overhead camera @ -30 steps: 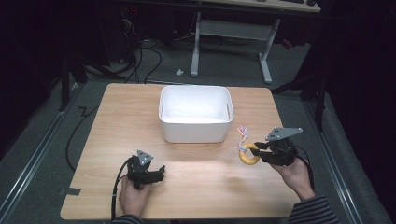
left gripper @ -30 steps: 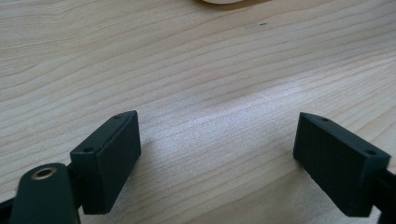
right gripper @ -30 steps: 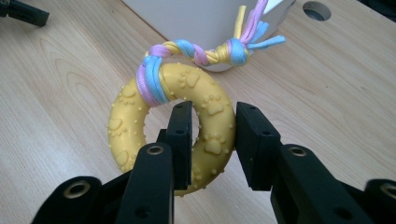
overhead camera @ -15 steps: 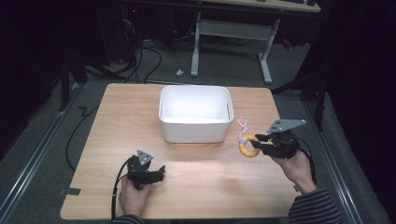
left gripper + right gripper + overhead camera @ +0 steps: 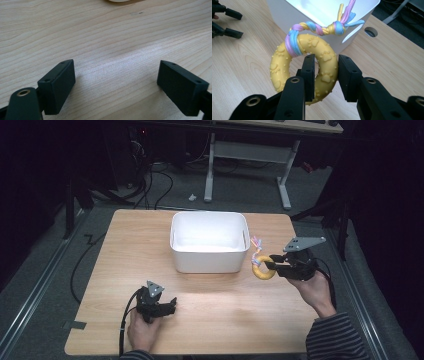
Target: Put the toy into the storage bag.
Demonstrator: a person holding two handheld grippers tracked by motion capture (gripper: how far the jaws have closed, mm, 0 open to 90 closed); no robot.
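The yellow ring toy (image 5: pixel 303 72) looks like a light piece of moulded rubber, firm enough to keep its round form under a pinch yet likely to give a little. Its surface is studded with small bumps and raised paw prints, which should help against slipping. The braided rope (image 5: pixel 322 26) knotted to it is soft and limp, so it will dangle and could catch on the tub's edge; the ring's body is the better place to hold.

That is where the right tongs (image 5: pixel 325 72) have it: one jaw passes through the hole, the other sits outside, and the two are pressed onto the ring's wall near its lower right part. The toy hangs off the worktop (image 5: pixel 225 315), just beside the right wall of the white tub (image 5: pixel 210 240).

The ring is a warm yellow; the rope is plaited in pink, blue and yellow, wrapped round the ring's upper side and ending in a loose tuft.

The left tongs (image 5: pixel 115 82) rest low over bare wood, spread wide and holding nothing.
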